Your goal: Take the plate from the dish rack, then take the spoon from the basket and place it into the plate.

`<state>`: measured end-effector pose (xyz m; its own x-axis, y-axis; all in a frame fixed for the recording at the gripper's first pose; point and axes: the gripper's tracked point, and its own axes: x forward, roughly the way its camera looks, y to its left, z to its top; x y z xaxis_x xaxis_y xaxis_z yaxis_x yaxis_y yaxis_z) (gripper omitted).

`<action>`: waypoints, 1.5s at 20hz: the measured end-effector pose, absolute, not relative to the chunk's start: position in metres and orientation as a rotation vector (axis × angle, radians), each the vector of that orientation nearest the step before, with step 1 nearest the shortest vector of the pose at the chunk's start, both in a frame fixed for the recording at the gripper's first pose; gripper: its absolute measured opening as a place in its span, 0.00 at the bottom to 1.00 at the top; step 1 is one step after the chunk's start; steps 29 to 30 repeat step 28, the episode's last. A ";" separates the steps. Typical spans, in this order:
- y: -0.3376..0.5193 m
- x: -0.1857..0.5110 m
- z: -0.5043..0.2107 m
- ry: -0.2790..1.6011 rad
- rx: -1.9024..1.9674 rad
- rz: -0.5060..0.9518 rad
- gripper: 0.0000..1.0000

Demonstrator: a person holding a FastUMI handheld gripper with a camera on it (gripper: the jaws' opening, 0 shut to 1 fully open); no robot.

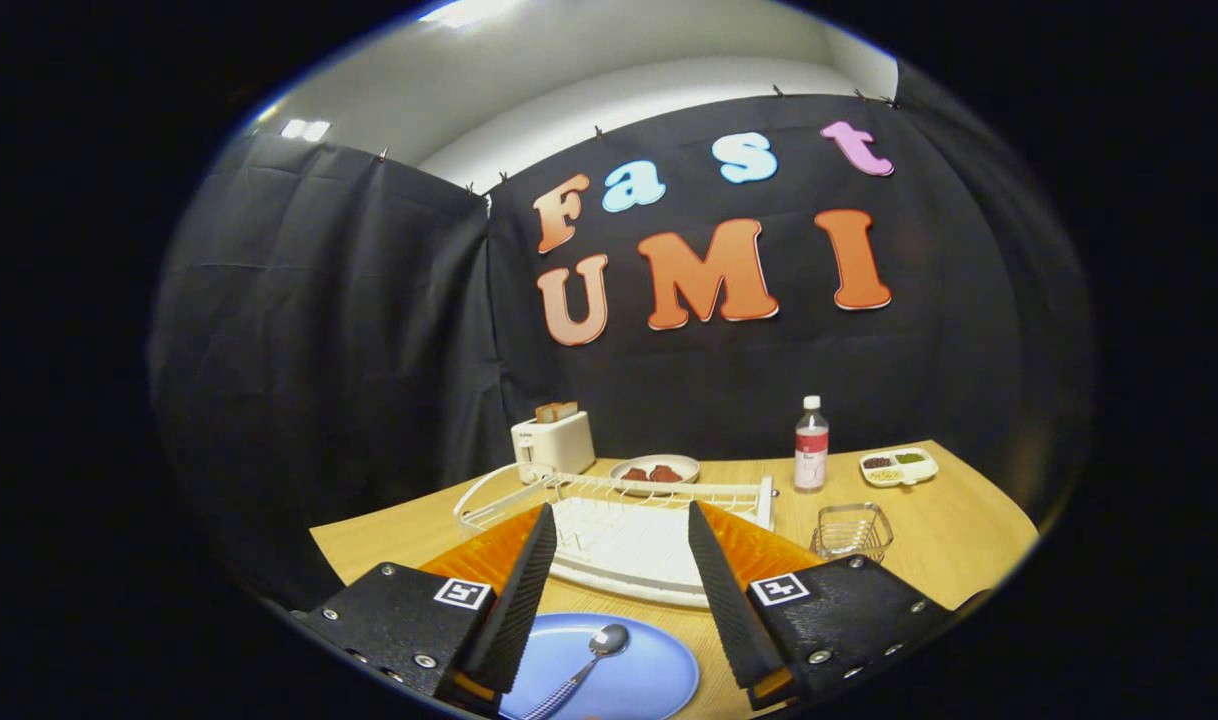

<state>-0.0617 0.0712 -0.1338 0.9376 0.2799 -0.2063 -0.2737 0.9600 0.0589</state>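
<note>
The gripper hangs above the wooden table with its two fingers spread wide and nothing held between them. Below the fingers, on the near side of the dish rack, lies the blue plate, and the spoon rests in it with its bowl pointing toward the rack. The rack sits on an orange tray. Just right of the rack stands a small wire basket. Behind the rack are a toaster, a dish of brown food, a bottle and a divided snack tray.
</note>
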 end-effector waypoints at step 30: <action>0.068 -0.051 -0.079 -0.031 -0.066 0.098 0.96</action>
